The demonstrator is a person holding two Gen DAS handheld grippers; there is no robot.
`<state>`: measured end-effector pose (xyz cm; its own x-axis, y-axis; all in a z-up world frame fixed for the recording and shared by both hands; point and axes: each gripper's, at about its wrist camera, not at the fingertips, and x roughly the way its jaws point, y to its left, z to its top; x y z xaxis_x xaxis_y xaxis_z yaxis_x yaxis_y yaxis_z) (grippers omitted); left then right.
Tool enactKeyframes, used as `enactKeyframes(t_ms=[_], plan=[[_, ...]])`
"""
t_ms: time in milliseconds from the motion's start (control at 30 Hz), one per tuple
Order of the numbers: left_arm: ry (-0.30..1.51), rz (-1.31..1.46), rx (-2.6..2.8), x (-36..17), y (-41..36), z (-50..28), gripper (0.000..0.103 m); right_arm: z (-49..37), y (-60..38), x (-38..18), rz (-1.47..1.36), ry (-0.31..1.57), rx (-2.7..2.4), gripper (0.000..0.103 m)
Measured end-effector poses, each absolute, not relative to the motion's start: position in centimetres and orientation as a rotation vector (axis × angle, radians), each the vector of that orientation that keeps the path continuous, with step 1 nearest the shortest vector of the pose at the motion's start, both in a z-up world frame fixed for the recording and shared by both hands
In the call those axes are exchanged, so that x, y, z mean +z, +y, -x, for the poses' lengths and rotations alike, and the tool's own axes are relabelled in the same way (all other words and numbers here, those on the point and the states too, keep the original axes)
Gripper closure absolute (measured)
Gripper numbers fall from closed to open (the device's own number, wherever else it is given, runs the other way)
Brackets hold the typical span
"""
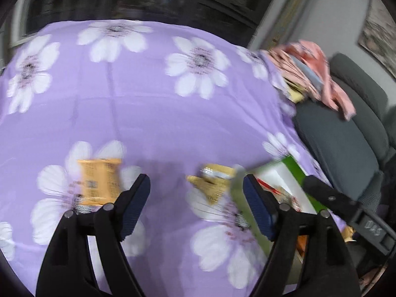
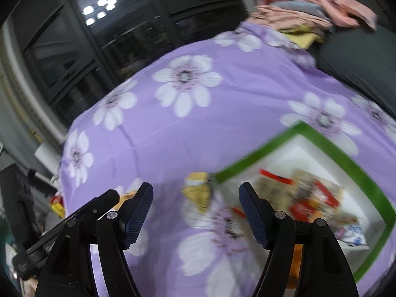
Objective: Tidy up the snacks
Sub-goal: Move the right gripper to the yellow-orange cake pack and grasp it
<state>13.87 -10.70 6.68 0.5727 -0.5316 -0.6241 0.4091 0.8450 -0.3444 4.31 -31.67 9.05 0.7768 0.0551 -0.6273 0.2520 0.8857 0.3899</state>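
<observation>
With both my left gripper (image 1: 196, 206) and right gripper (image 2: 195, 209) wide open and empty, I judge I am between picks: the orange snack packet (image 1: 99, 182) and yellow packet (image 1: 212, 183) lie outside the green-rimmed box (image 2: 321, 136), so next I must grasp one.

Snack packets (image 2: 307, 195) in box (image 2: 346, 163), one packet (image 2: 198, 193) beside it

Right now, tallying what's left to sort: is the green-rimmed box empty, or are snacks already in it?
Not empty. The green-rimmed box holds several snack packets on its white floor; blur hides how many.
</observation>
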Motion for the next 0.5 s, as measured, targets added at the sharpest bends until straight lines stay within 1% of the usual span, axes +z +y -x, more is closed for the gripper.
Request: enactKeyframes(t_ms=[100,267,500], plan=[[0.753,0.151,-0.443,7.1,-8.0,-15.1,0.024,-6.9,-29.8,9.9,-0.481,0.701,-0.01,0.03],[0.804,0.234,-0.347,5.1,-3.7,-17.9,0.023,-13.1,-26.3,9.1,-0.517,0.818,0.185,0.03],[0.959,0.246,-0.319,-1.1,-3.0,-20.6,0.025,-21.0,-21.2,2.1,-0.52,1.04,0.298,0.03]])
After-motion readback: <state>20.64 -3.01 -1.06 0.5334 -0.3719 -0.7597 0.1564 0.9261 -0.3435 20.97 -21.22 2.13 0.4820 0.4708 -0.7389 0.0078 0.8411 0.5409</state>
